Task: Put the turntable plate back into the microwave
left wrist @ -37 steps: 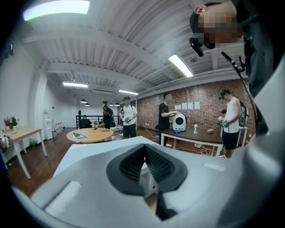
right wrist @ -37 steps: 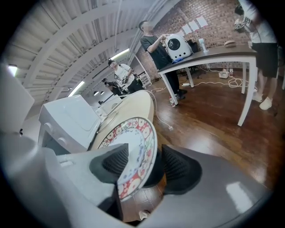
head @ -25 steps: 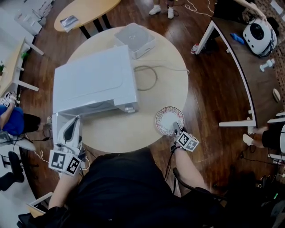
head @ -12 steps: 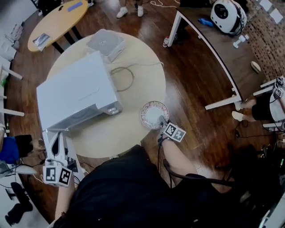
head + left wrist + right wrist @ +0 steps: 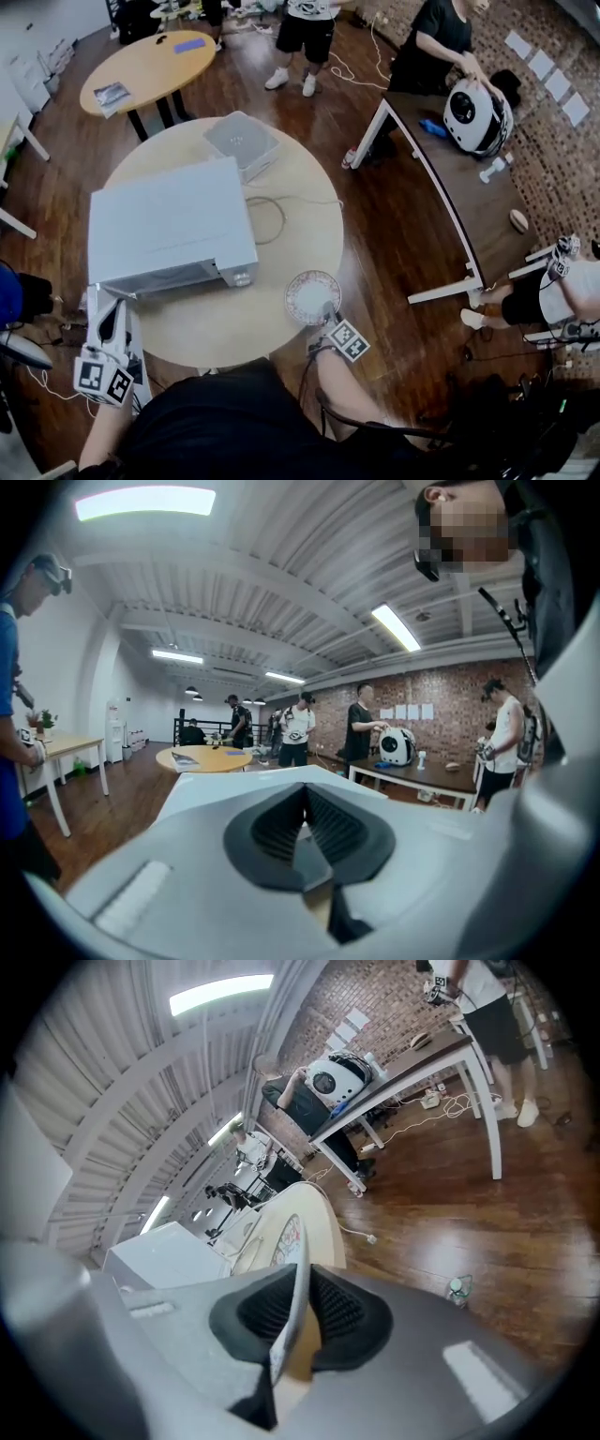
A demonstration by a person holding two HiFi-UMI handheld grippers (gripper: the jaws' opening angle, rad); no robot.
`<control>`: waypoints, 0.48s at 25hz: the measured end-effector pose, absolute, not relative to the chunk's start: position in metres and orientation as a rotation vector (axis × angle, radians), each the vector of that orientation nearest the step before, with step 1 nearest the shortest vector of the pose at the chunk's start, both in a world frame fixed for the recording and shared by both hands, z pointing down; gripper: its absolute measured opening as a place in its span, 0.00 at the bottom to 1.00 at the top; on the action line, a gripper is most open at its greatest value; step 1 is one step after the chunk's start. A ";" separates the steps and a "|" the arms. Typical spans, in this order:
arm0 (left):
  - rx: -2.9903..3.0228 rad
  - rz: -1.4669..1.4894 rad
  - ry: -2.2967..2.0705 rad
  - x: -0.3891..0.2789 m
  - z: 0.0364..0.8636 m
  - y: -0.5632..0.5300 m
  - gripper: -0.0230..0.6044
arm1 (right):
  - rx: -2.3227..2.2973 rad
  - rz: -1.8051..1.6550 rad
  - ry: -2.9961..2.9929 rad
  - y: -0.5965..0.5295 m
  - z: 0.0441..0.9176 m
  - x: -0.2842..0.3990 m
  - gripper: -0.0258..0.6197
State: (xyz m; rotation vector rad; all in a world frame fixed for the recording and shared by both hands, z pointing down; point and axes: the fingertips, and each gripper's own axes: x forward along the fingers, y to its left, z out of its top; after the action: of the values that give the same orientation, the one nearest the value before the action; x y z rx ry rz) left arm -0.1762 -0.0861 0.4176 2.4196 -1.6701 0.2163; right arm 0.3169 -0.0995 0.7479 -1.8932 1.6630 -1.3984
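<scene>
White plate (image 5: 311, 294) rim between just-closing jaws of right gripper (image 5: 302, 1286)

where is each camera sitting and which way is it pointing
Head view: on the person's head, looking steeply down at the table, microwave and plate; the torso, left gripper and right gripper show.
Left gripper view: on that gripper, facing across the microwave; jaws closed, apparently on the microwave door.
Right gripper view: on that gripper, rolled sideways, facing along the plate; jaws have just been closing on its rim.
Shared: all three show the microwave.
</scene>
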 end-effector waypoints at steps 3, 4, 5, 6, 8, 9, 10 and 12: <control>2.425 0.188 -1.653 -0.167 0.423 -0.086 0.04 | -1.860 -1.378 1.679 -0.110 0.734 0.323 0.09; 2.427 0.178 -1.648 -0.165 0.423 -0.086 0.04 | -1.854 -1.372 1.679 -0.112 0.730 0.325 0.09; 2.431 0.167 -1.644 -0.163 0.421 -0.086 0.04 | -1.852 -1.367 1.677 -0.114 0.727 0.327 0.09; 2.435 0.157 -1.641 -0.162 0.419 -0.087 0.04 | -1.855 -1.363 1.677 -0.114 0.725 0.328 0.09; 2.442 0.139 -1.646 -0.164 0.413 -0.089 0.04 | -1.861 -1.358 1.675 -0.114 0.721 0.329 0.09; 2.444 0.137 -1.648 -0.166 0.411 -0.089 0.04 | -1.861 -1.357 1.663 -0.113 0.720 0.329 0.09; 2.448 0.141 -1.647 -0.169 0.410 -0.090 0.04 | -1.859 -1.356 1.642 -0.112 0.719 0.329 0.09; 2.455 0.153 -1.641 -0.173 0.411 -0.090 0.04 | -1.849 -1.350 1.584 -0.108 0.719 0.332 0.09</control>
State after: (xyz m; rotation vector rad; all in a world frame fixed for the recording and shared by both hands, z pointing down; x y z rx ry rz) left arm -0.1731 -0.0897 0.4108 2.4546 -1.6409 0.1535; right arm 0.3322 -0.1076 0.7187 -1.8490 1.5844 -1.3501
